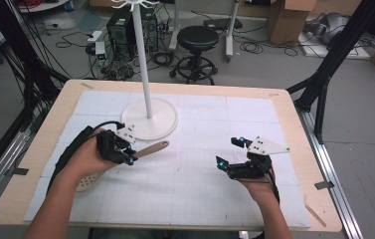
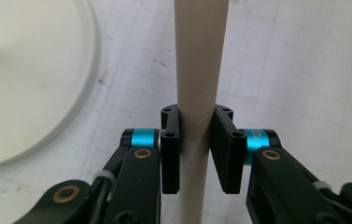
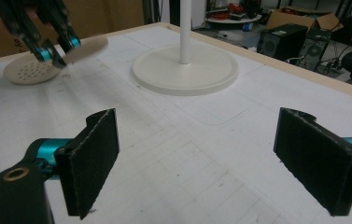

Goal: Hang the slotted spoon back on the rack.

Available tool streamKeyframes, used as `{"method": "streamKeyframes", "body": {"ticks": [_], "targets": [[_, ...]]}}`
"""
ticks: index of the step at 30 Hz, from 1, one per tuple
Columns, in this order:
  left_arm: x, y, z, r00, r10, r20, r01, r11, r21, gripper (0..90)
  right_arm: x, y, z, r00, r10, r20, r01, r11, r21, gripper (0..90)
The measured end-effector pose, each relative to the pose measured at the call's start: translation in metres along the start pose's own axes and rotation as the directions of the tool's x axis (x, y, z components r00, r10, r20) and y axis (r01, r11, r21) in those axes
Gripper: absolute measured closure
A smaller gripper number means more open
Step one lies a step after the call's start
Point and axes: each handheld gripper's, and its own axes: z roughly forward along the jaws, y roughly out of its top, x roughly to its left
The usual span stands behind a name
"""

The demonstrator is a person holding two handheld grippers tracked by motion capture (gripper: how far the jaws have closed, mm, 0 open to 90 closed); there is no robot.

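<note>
The high view looks forward and down over the white gridded surface (image 1: 200, 184). Each claw camera sits close above it; both also catch the round white stand base (image 2: 19, 84) (image 3: 185, 70) (image 1: 150, 119).

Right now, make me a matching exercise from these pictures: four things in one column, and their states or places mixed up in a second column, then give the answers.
Column one:
1. left gripper
2. right gripper
3. white stand
4. black stool

Column two:
A. on the floor beyond the table
B. jaws wide apart, holding nothing
C. upright on the white mat, round base
D. closed on the beige slotted spoon handle

Pairs: 1-D, 2-B, 3-C, 4-A
</note>
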Motion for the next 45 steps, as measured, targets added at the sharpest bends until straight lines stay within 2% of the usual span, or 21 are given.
{"method": "streamKeyframes", "body": {"ticks": [3, 4, 10, 14, 19, 22, 23, 26, 27, 28, 29, 33, 36, 38, 43, 45], "targets": [[0.001, 0.0, -0.018, 0.9998, -0.015, -0.01, 0.014, 0.9984, -0.056, 74.6, 0.0, 0.0, 0.0, 1.0, -0.004, -0.001, 0.004, 1.0, -0.001, 13.4], [0.001, 0.0, -0.023, 0.9995, -0.031, -0.011, 0.03, 0.9958, -0.086, 74.6, 0.0, 0.0, 0.0, 1.0, -0.004, -0.001, 0.004, 1.0, -0.001, 13.4], [0.006, 0.002, -0.053, 0.9975, -0.066, -0.027, 0.061, 0.9853, -0.159, 74.6, 0.001, 0.001, 0.0, 1.0, 0.0, -0.002, 0.0, 1.0, -0.007, 13.5], [0.008, 0.005, -0.07, 0.9943, -0.1, -0.038, 0.09, 0.9738, -0.209, 74.6, 0.001, 0.001, 0.0, 1.0, -0.005, -0.004, 0.005, 1.0, -0.007, 13.4], [0.011, 0.007, -0.087, 0.993, -0.111, -0.04, 0.097, 0.9582, -0.269, 74.6, 0.001, 0.001, 0.0, 1.0, -0.003, -0.006, 0.003, 1.0, -0.008, 13.4], [0.014, 0.008, -0.094, 0.9916, -0.12, -0.048, 0.102, 0.9542, -0.281, 74.6, 0.001, 0.001, -0.001, 1.0, 0.0, -0.004, 0.0, 1.0, -0.009, 13.4], [0.014, 0.008, -0.096, 0.9907, -0.127, -0.049, 0.107, 0.9491, -0.296, 74.6, 0.001, 0.001, -0.001, 1.0, -0.002, -0.004, 0.002, 1.0, -0.01, 13.4], [0.016, 0.009, -0.103, 0.9884, -0.139, -0.062, 0.113, 0.9446, -0.308, 74.6, 0.001, 0.001, 0.0, 1.0, -0.003, -0.004, 0.003, 1.0, -0.008, 13.4], [0.017, 0.009, -0.105, 0.9878, -0.143, -0.062, 0.116, 0.9394, -0.323, 74.6, 0.001, 0.001, 0.0, 1.0, -0.004, -0.005, 0.004, 1.0, -0.007, 13.4], [0.018, 0.01, -0.106, 0.9874, -0.146, -0.061, 0.118, 0.9372, -0.328, 74.6, 0.001, 0.001, 0.0, 1.0, -0.004, -0.005, 0.004, 1.0, -0.007, 13.4], [0.019, 0.01, -0.109, 0.9866, -0.154, -0.054, 0.126, 0.9305, -0.344, 74.6, 0.001, 0.001, 0.0, 1.0, -0.002, -0.005, 0.002, 1.0, -0.006, 13.4], [0.025, 0.015, -0.117, 0.9838, -0.175, -0.038, 0.148, 0.9122, -0.382, 74.6, 0.001, 0.001, 0.0, 1.0, 0.002, -0.005, -0.002, 1.0, -0.003, 13.4], [0.03, 0.021, -0.123, 0.979, -0.2, -0.04, 0.168, 0.9026, -0.396, 74.6, 0.001, 0.001, 0.001, 1.0, 0.0, -0.004, 0.0, 1.0, -0.004, 13.4], [0.033, 0.026, -0.128, 0.9755, -0.215, -0.045, 0.18, 0.8985, -0.401, 74.6, 0.001, 0.001, 0.001, 1.0, -0.003, -0.005, 0.003, 1.0, -0.005, 13.5], [0.044, 0.04, -0.142, 0.9727, -0.223, -0.064, 0.179, 0.8986, -0.4, 74.6, 0.001, 0.001, 0.001, 1.0, 0.001, -0.005, -0.001, 1.0, -0.004, 13.4], [0.052, 0.045, -0.149, 0.9689, -0.236, -0.074, 0.187, 0.8948, -0.405, 74.6, 0.0, 0.001, -0.001, 1.0, 0.003, -0.006, -0.003, 1.0, -0.007, 13.4]]}}
